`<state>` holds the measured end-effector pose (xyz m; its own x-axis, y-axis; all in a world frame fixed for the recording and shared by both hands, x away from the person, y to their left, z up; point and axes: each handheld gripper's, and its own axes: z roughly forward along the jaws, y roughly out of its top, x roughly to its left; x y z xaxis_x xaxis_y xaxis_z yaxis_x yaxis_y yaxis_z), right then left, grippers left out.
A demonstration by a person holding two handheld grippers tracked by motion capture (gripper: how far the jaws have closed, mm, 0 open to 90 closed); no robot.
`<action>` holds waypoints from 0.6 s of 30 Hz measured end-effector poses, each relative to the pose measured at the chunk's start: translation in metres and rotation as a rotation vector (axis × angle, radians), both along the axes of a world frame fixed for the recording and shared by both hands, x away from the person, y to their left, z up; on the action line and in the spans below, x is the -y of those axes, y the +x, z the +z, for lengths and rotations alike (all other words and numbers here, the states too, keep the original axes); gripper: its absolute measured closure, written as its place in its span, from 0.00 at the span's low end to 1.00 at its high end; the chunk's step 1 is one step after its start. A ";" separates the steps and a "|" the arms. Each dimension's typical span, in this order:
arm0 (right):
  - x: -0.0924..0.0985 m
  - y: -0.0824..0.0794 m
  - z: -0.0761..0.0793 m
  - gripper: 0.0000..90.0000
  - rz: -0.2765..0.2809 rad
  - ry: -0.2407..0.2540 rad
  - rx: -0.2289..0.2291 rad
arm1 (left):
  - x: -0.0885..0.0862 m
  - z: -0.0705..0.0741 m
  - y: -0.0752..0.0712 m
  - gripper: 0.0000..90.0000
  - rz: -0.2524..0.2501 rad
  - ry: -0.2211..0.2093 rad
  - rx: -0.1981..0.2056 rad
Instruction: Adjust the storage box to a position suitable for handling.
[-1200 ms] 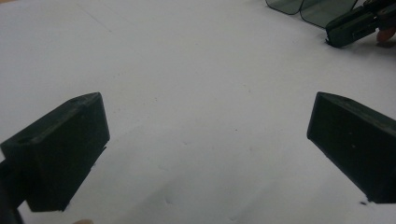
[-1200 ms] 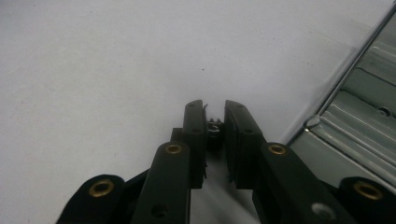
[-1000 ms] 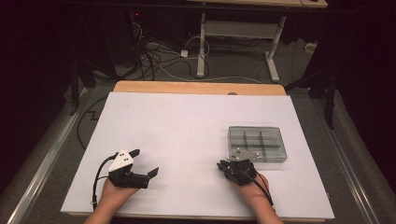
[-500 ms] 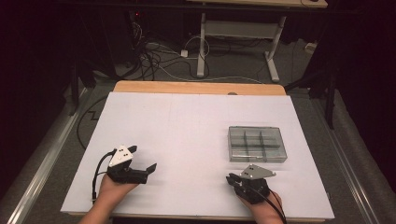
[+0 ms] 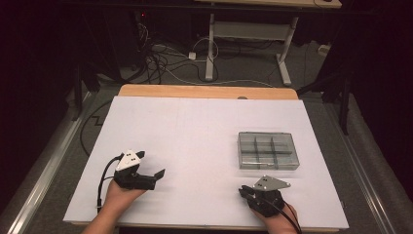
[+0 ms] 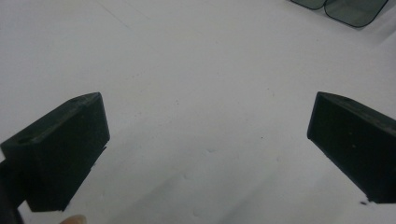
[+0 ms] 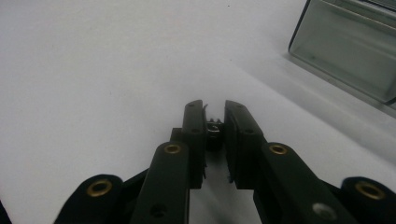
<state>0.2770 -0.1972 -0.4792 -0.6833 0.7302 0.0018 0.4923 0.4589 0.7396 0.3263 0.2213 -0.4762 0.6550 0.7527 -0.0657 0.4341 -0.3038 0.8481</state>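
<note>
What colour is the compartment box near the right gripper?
The compartment box is clear smoky grey plastic; the high view shows it best.

A lab, by the look of it. Black drapes, tangled floor cables (image 5: 160,58), a white-topped table (image 5: 195,126).

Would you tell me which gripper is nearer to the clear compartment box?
The right gripper, just below the clear compartment box toward the table's near edge. The left gripper sits far off to its left.

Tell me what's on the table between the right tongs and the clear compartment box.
Nothing: in the high view, just bare white table separates the right tongs from the compartment box.
</note>
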 end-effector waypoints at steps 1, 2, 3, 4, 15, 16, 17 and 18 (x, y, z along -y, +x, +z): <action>0.000 0.000 0.000 0.84 0.003 0.004 -0.002 | 0.000 0.000 0.000 0.00 -0.004 0.003 -0.003; -0.001 0.000 0.000 0.80 0.003 0.007 -0.003 | 0.000 0.000 -0.001 0.00 -0.005 0.003 -0.004; -0.001 0.000 0.001 0.77 0.000 0.012 -0.003 | 0.000 0.000 -0.001 0.00 -0.004 0.003 -0.004; -0.002 0.000 0.001 0.73 0.000 0.020 0.003 | 0.000 0.000 -0.001 0.00 -0.004 0.003 -0.004; 0.001 0.003 0.009 0.61 0.009 0.096 0.026 | -0.002 -0.001 -0.004 0.00 -0.006 -0.003 -0.001; 0.002 0.004 0.010 0.61 0.009 0.099 0.029 | -0.002 -0.001 -0.004 0.00 -0.008 -0.002 -0.002; 0.002 0.005 0.010 0.61 0.011 0.105 0.035 | -0.002 -0.001 -0.005 0.00 -0.010 -0.005 -0.002; 0.003 0.006 0.010 0.60 0.010 0.107 0.035 | -0.002 -0.001 -0.005 0.00 -0.010 -0.005 -0.002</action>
<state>0.2826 -0.2000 -0.4691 -0.6917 0.7201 0.0555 0.4611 0.3811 0.8013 0.3213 0.2231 -0.4772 0.6626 0.7456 -0.0709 0.4326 -0.3038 0.8488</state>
